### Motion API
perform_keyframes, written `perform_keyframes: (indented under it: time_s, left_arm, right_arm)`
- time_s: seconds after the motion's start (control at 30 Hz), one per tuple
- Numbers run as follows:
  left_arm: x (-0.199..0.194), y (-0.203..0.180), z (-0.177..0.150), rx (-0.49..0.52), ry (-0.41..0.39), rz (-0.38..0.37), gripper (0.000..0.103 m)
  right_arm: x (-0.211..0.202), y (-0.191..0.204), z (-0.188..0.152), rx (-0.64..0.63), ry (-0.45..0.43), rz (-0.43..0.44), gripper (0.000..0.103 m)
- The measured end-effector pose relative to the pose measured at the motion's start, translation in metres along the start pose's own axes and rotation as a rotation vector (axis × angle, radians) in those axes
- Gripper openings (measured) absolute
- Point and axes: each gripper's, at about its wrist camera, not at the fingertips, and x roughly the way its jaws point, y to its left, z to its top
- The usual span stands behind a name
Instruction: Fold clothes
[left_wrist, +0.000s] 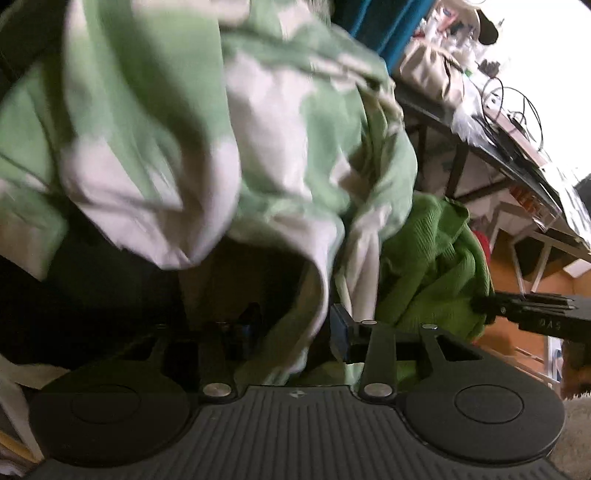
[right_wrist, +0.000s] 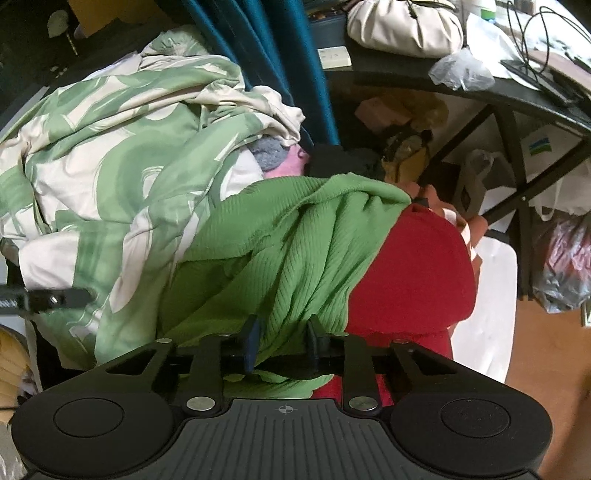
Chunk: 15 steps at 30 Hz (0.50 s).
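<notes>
A green-and-white patterned cloth (left_wrist: 192, 122) fills most of the left wrist view, blurred. A fold of it hangs down between the fingers of my left gripper (left_wrist: 295, 328), which is shut on it. In the right wrist view the same patterned cloth (right_wrist: 110, 147) lies heaped on the left, with the left gripper (right_wrist: 85, 295) at its lower edge. A ribbed green garment (right_wrist: 295, 236) drapes over the pile, and my right gripper (right_wrist: 282, 339) is shut on a bunch of it. From the left wrist camera, the right gripper (left_wrist: 480, 304) bites the green garment (left_wrist: 432, 266).
A red garment (right_wrist: 413, 266) lies right of the green one. Behind stand a teal curtain (right_wrist: 295, 55) and a black desk (right_wrist: 517, 92) cluttered with a white bag (right_wrist: 406, 26), cables and plastic. Bags (right_wrist: 565, 258) sit under the desk on an orange floor (right_wrist: 546, 369).
</notes>
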Motion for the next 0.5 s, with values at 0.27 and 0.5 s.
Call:
perform_keyframes:
  time_s: [0.27, 0.5]
  left_arm:
    - [-0.010, -0.010, -0.005, 0.027, -0.039, -0.074, 0.003]
    - [-0.063, -0.008, 0.006, -0.014, -0.216, -0.150, 0.002]
  right_arm:
    - [0.019, -0.009, 0.014, 0.097, 0.053, 0.065, 0.028]
    - [-0.027, -0.002, 0.035, 0.141, -0.119, 0.233, 0.013]
